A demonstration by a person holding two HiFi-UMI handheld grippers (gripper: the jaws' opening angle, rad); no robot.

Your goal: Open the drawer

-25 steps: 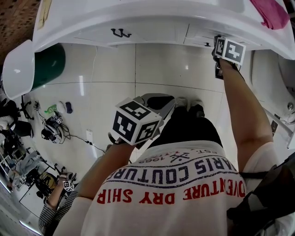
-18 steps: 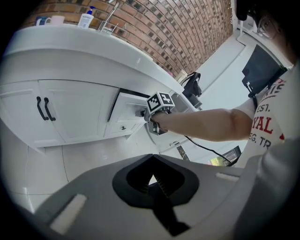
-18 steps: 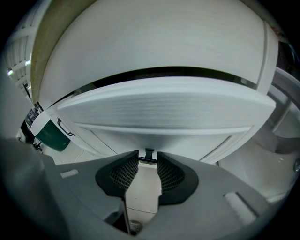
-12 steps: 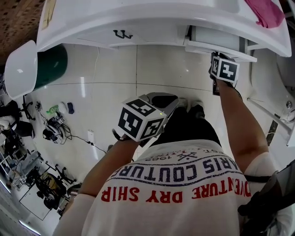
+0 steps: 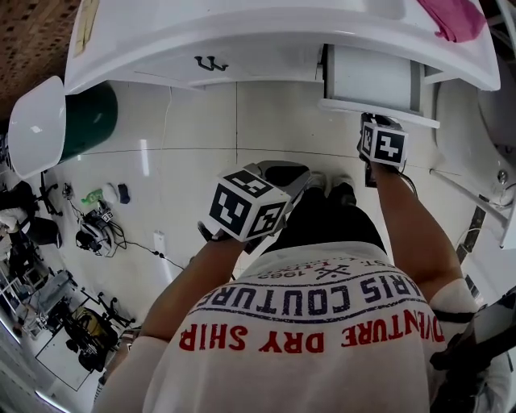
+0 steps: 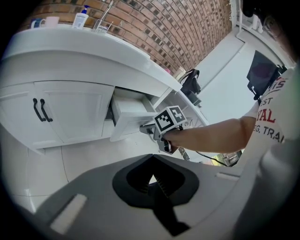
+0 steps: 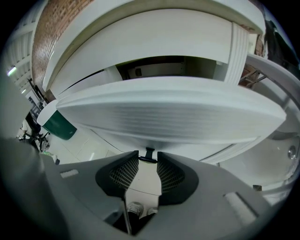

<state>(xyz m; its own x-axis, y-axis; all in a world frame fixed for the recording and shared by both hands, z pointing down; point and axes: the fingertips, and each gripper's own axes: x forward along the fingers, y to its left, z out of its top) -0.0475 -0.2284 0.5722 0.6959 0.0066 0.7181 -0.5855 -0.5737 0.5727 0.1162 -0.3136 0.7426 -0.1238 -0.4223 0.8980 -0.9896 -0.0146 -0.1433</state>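
Note:
The white drawer (image 5: 372, 79) stands pulled out from under the white counter (image 5: 242, 28); its front panel (image 7: 173, 112) fills the right gripper view. My right gripper (image 5: 373, 123) is at the drawer's front edge, below it in the head view. In its own view, my right gripper (image 7: 148, 161) is shut on the small black drawer handle (image 7: 149, 156), which sits between the ribbed pads. My left gripper (image 5: 280, 174) hangs over the floor in front of me, jaws shut and empty (image 6: 153, 180). The left gripper view shows the drawer (image 6: 131, 115) out and the right gripper (image 6: 151, 132) at it.
Left of the drawer is a cabinet door with two black handles (image 5: 211, 61). A green bin (image 5: 87, 117) with a white lid (image 5: 34, 125) stands at the left. A pink cloth (image 5: 455, 16) lies on the counter. Loose gear litters the tiled floor (image 5: 97, 222).
The drawer has slid out of the cabinet towards me, with my right gripper moving back along with it. My left gripper has stayed where it was.

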